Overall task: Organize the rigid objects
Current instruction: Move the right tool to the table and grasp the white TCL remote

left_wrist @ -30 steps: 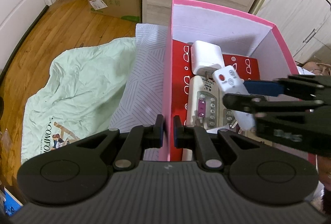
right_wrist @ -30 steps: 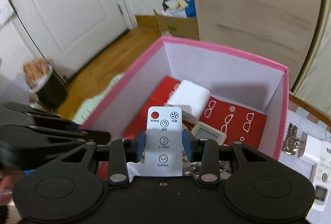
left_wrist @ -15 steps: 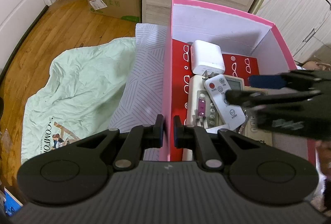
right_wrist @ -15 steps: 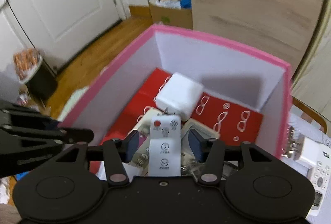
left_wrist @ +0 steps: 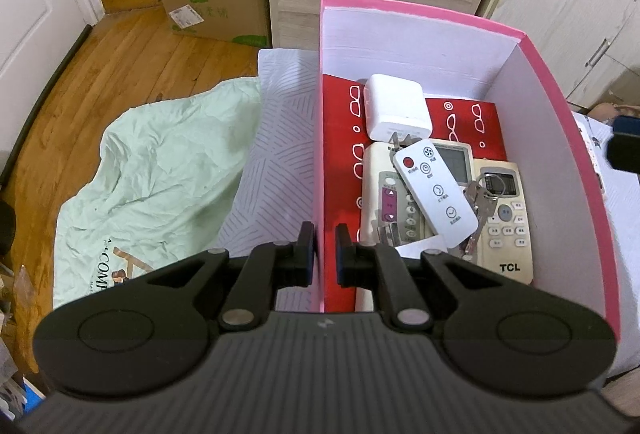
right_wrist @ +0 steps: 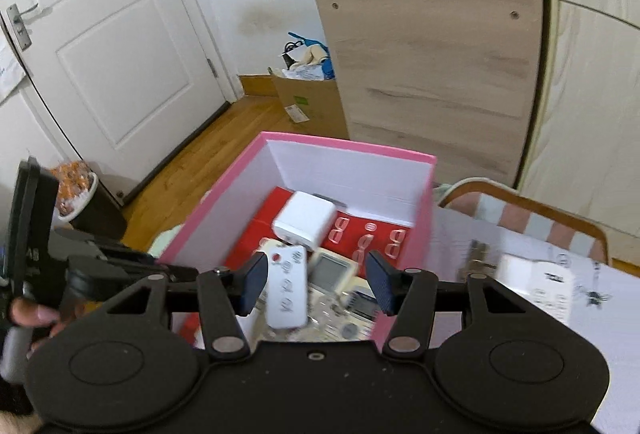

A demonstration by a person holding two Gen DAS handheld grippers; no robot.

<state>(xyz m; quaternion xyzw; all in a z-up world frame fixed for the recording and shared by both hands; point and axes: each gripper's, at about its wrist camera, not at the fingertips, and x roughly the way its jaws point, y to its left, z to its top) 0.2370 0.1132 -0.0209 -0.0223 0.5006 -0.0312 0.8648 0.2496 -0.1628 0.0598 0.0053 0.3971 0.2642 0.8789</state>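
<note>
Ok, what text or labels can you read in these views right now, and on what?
"TCL": beige remote in the pink box.
"COM…", cut off: green bedding.
White fan remote: button captions too small to read.
Cardboard box: green logo and shipping label unreadable.
Right wrist view: all print blurred.

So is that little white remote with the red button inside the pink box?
Inside. The white remote lies on other remotes within the pink box, clear of the open right gripper.
</note>
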